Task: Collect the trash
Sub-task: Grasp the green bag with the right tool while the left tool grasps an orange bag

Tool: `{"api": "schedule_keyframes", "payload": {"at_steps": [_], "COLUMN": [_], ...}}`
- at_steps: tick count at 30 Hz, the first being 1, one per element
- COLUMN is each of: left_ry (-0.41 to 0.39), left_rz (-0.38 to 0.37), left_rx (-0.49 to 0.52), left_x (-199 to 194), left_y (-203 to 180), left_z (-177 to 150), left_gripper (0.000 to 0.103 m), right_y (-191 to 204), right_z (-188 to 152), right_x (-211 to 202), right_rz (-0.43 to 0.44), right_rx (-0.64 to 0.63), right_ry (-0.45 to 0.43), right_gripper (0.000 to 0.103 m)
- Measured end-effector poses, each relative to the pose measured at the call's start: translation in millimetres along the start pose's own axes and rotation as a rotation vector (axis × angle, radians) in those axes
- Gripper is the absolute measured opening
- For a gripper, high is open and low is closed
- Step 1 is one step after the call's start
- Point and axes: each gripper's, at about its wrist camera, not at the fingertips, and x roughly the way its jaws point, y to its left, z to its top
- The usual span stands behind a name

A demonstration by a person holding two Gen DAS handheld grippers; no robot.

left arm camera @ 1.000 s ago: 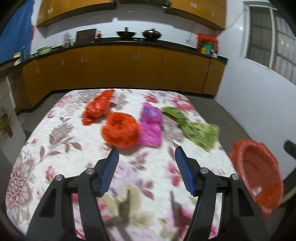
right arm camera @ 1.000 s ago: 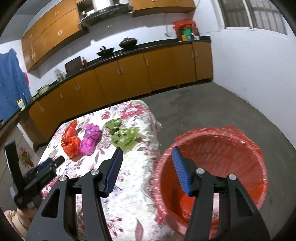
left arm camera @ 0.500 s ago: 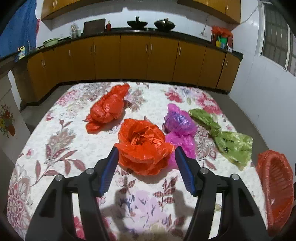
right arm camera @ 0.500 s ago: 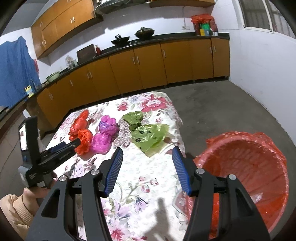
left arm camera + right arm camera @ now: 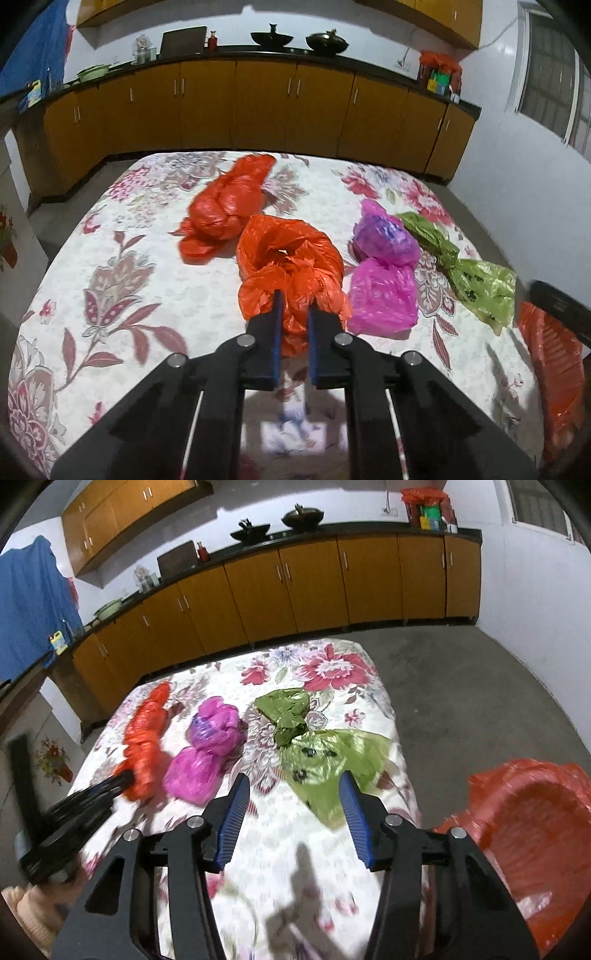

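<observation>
Several knotted plastic bags lie on the floral tablecloth [image 5: 147, 295]. My left gripper [image 5: 294, 306] is shut on the near edge of an orange bag [image 5: 288, 258]; it shows from the side in the right wrist view [image 5: 142, 771]. A second orange bag [image 5: 229, 203] lies behind it. A pink and purple bag [image 5: 384, 273] sits to the right, then a green bag [image 5: 476, 277]. My right gripper [image 5: 293, 790] is open and empty, just short of the green bag [image 5: 325, 753]. A bin lined with an orange bag [image 5: 532, 834] stands beside the table at the right.
Orange kitchen cabinets [image 5: 314, 587] with a dark counter run along the far wall. Bare grey floor [image 5: 480, 709] lies right of the table. A blue cloth [image 5: 29, 602] hangs at the left. The person's hand [image 5: 26, 912] holds the left gripper.
My left gripper moved forward and closed on the near orange bag. My right gripper swung left from the bin toward the green bag and stayed open.
</observation>
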Motion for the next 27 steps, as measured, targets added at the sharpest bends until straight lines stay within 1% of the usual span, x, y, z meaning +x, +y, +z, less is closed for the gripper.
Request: {"api": "schedule_keyframes", "payload": {"at_steps": [4, 8, 10, 11, 12, 13, 14, 15, 16, 17, 18, 20, 23, 27], "left_ry": [-0.032, -0.04, -0.037, -0.037, -0.036, -0.035, -0.033, -0.032, -0.031, -0.031, -0.031, -0.032, -0.042, -0.059], "left_rz": [-0.02, -0.017, -0.014, -0.012, -0.009, -0.008, -0.008, -0.009, -0.009, -0.006, -0.005, -0.011, -0.022, -0.054], "left_rx": [-0.027, -0.036, -0.044, -0.049, -0.052, -0.054, -0.056, -0.057, -0.056, -0.054, -0.054, -0.055, -0.045, -0.029], "left_x": [-17, -25, -27, -27, -27, -27, -26, -26, -26, -26, -26, -29, -36, -51], "left_y": [16, 24, 27, 29, 30, 30, 31, 31, 31, 30, 30, 27, 22, 9], "left_z": [-2, -4, -4, -4, -5, -5, -5, -6, -7, -7, -7, -8, -8, -9], "left_gripper": [0.012, 0.012, 0.012, 0.012, 0.012, 0.012, 0.012, 0.012, 0.012, 0.012, 0.012, 0.012, 0.012, 0.012], "right_y": [3, 5, 4, 2, 1, 0, 2, 3, 3, 2, -1, -8, -15, -23], "right_z": [7, 12, 11, 11, 9, 8, 6, 6, 5, 5, 4, 2, -5, -13], "right_x": [28, 49, 61, 66, 73, 76, 76, 75, 74, 73, 71, 66, 43, -3], "right_rz": [-0.045, -0.09, -0.116, -0.122, -0.126, -0.131, -0.139, -0.148, -0.155, -0.15, -0.124, -0.094, -0.058, -0.017], "right_rx": [-0.018, -0.05, -0.069, -0.071, -0.071, -0.077, -0.096, -0.108, -0.116, -0.116, -0.101, -0.066, -0.02, 0.03], "right_ry": [0.023, 0.049, 0.077, 0.094, 0.122, 0.132, 0.121, 0.123, 0.12, 0.119, 0.124, 0.127, 0.093, 0.038], "right_gripper": [0.051, 0.051, 0.054, 0.058, 0.058, 0.059, 0.059, 0.054, 0.046, 0.022, 0.009, 0.004, 0.003, 0.003]}}
